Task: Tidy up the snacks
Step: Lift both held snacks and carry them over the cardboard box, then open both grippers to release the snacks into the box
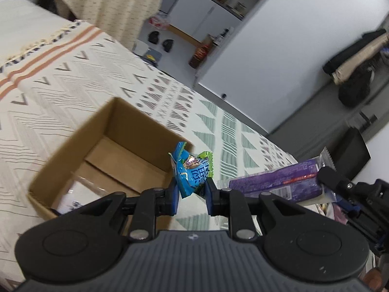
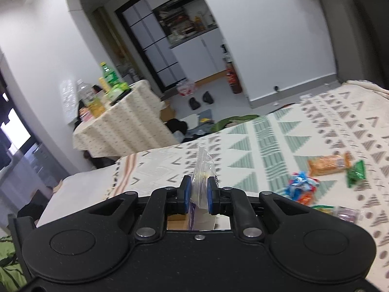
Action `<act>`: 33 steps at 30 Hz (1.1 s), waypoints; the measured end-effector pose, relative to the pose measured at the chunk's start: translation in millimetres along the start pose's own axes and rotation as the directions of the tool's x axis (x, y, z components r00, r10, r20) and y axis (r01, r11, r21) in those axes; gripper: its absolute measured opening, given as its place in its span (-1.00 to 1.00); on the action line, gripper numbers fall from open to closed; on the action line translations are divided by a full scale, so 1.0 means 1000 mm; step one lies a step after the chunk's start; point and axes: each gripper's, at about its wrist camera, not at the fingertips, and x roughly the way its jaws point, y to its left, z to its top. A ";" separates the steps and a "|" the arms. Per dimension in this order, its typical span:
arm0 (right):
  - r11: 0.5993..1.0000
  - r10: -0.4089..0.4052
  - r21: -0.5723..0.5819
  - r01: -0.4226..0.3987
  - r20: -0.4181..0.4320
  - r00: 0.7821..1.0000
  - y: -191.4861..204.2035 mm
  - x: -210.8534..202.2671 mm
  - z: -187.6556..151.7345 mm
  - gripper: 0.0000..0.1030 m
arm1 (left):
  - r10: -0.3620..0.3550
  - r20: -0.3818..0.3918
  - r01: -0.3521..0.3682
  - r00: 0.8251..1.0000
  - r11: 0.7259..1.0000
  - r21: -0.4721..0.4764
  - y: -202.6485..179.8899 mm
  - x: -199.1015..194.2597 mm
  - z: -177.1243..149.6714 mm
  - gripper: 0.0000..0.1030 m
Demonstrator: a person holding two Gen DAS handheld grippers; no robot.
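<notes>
Pinching a blue snack packet (image 1: 188, 174) together with a green packet (image 1: 206, 168) behind it, the left gripper (image 1: 190, 194) is clamped on their lower edges just right of the cardboard box (image 1: 73, 155), at lower centre of the left wrist view. These are crinkly film sachets, judged light, soft and slippery; holding them near a sealed edge seems safest.

The right gripper (image 2: 197, 194) is closed on a purple-labelled clear-wrapped pack (image 1: 274, 182), which looks longer and stiffer and may sag from an end grip.

Count: one box, apparently with something pale and clear-wrapped on its floor. On the patterned bedspread (image 2: 267, 133), at the right of the right wrist view, lie one orange packet (image 2: 327, 161), one green packet, a blurred blue-and-red cluster (image 2: 300, 187), and a purplish clear-wrapped pack (image 2: 345, 213).
</notes>
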 end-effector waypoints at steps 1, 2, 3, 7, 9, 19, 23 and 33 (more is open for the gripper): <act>1.000 0.011 -0.008 -0.012 -0.005 1.000 0.006 0.004 0.000 -0.73 | 0.005 0.006 -0.005 1.000 1.000 -0.010 0.004 -0.002 0.002 -0.60; 1.000 0.020 -0.013 -0.020 -0.008 1.000 0.011 0.006 0.000 -0.73 | 0.011 0.013 -0.010 1.000 1.000 -0.018 0.008 -0.004 0.003 -0.60; 0.999 0.031 -0.021 -0.031 -0.013 0.999 0.017 0.010 0.000 -0.73 | 0.017 0.020 -0.017 1.000 1.000 -0.025 0.012 -0.006 0.004 -0.59; 0.997 0.062 -0.044 -0.063 -0.036 0.997 0.037 0.025 -0.006 -0.73 | 0.043 0.024 -0.041 0.999 0.997 -0.068 0.029 -0.009 0.008 -0.59; 0.996 0.071 -0.050 -0.074 -0.050 0.996 0.044 0.030 -0.010 -0.73 | 0.059 0.023 -0.057 0.998 0.994 -0.091 0.038 -0.010 0.009 -0.59; 0.997 0.058 -0.034 -0.063 -0.138 0.989 0.048 0.048 -0.033 -0.73 | 0.150 0.002 -0.147 0.989 0.973 -0.177 0.061 -0.004 0.013 0.06; 0.997 0.061 -0.027 -0.067 -0.195 0.979 0.050 0.052 -0.040 -0.70 | 0.166 -0.003 -0.164 0.986 0.969 -0.186 0.063 -0.003 0.013 0.22; 0.999 0.015 -0.039 -0.022 -0.182 0.983 0.041 0.045 -0.040 -0.28 | 0.185 -0.015 -0.185 0.983 0.968 -0.168 0.052 -0.001 0.009 0.48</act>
